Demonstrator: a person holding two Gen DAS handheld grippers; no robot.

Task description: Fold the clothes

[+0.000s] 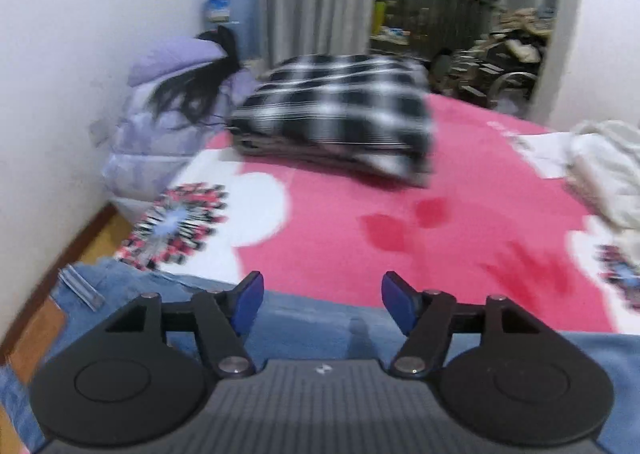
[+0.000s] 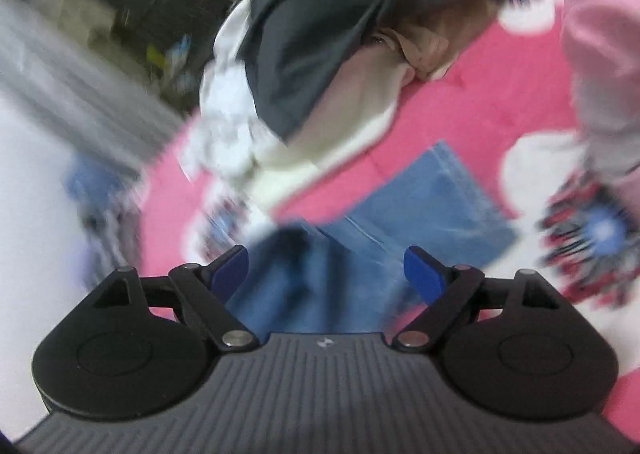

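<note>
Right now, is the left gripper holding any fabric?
No. The left gripper has its jaws spread wide apart with nothing between them, hovering above the blue jeans on the pink blanket.

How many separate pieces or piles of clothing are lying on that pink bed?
3, maybe more hidden: the plaid stack at the far side, a white heap at the right edge, and the jeans right under the left tool.

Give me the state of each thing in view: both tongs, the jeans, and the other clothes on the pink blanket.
Left tongs: open, empty, above the jeans.
Right tongs: open, empty, above the jeans.
Jeans: lying flat on the pink blanket, not gripped.
Plaid garment: folded into a stack.
White garment: crumpled, unfolded.
Dark garment: heaped loosely over white clothing.
</note>
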